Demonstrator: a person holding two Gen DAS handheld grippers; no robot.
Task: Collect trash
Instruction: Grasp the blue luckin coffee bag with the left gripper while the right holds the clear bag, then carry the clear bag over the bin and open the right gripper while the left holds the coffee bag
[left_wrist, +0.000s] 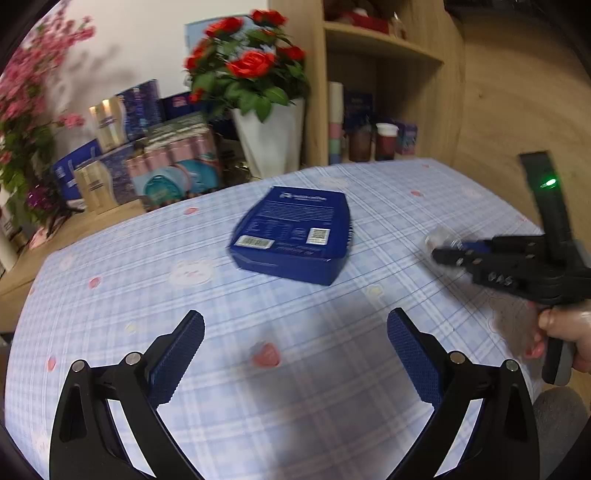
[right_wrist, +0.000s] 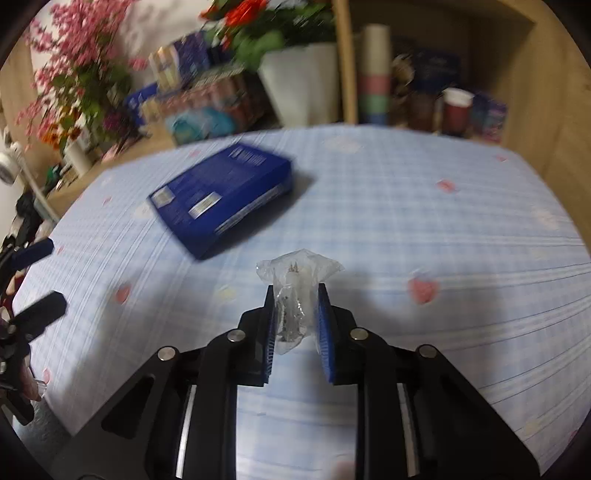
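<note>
In the left wrist view, pink blossoms (left_wrist: 22, 92) fill the upper left of the frame, with stacked boxes and packets (left_wrist: 147, 155) just right of them and a white vase of red roses (left_wrist: 271, 136) at top centre, beside a wooden shelf unit (left_wrist: 384, 92) holding cups. Below these spreads the tabletop (left_wrist: 110, 295), covered in a pale blue checked cloth with pink hearts. A dark blue box (left_wrist: 291, 232) lies flat near the middle of the frame, its label side up. At the bottom, the left hand-held gripper (left_wrist: 295, 332) hangs over the cloth with its blue-padded fingers spread wide apart, nothing between them. At the right edge, the right hand-held gripper (left_wrist: 443, 254) reaches in from the side, a person's hand (left_wrist: 569, 332) on its grip. In the right wrist view, the blue box sits in the upper left and the right hand-held gripper's pads (right_wrist: 323, 325) are pressed against a crumpled clear plastic wrapper (right_wrist: 295, 291) at the frame's centre, just above the cloth.
</note>
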